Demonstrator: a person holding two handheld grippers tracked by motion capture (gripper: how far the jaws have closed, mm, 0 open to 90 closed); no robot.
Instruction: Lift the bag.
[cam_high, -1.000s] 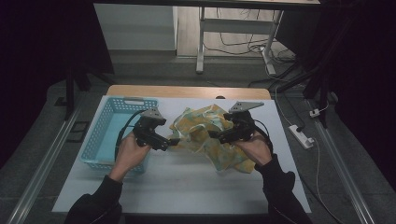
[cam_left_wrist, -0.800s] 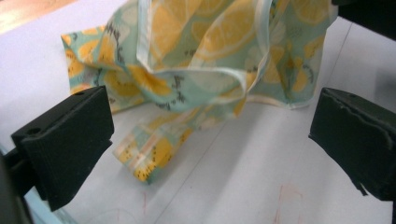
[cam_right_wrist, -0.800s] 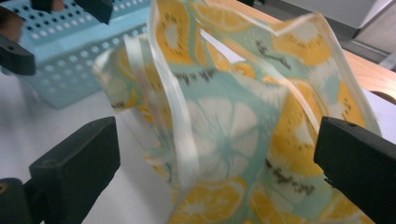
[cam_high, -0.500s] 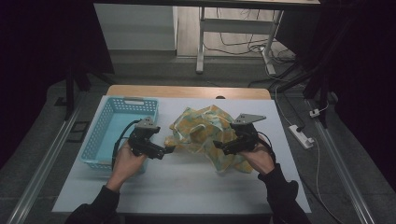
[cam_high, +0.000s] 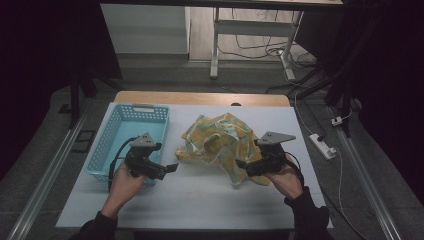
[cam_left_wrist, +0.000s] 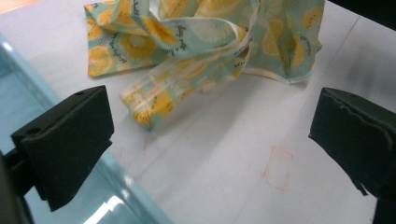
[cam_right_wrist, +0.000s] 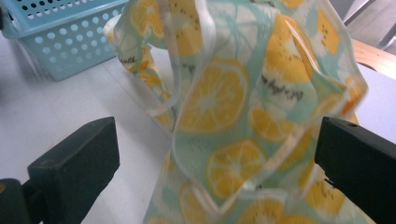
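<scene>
A crumpled cloth (cam_high: 220, 142) printed with orange slices on pale green lies in a heap at the middle of the white table (cam_high: 200, 195). My left gripper (cam_high: 170, 169) hovers open just left of the heap, near the basket; its view shows the cloth (cam_left_wrist: 196, 51) ahead of the wide-apart jaws, untouched. My right gripper (cam_high: 241, 164) is open at the heap's right front. In its view a raised fold of the cloth (cam_right_wrist: 233, 121) stands between the two spread jaws.
A light blue perforated basket (cam_high: 110, 145) stands at the table's left, its rim close under my left gripper (cam_left_wrist: 135, 196); it also shows in the right gripper view (cam_right_wrist: 60, 42). Beyond the table are a desk frame, cables and a power strip (cam_high: 322, 146) on the floor.
Both hands have drawn back toward the table's front. The cloth has settled into a lower heap. Both grippers now stand apart from the places they held a second ago.
</scene>
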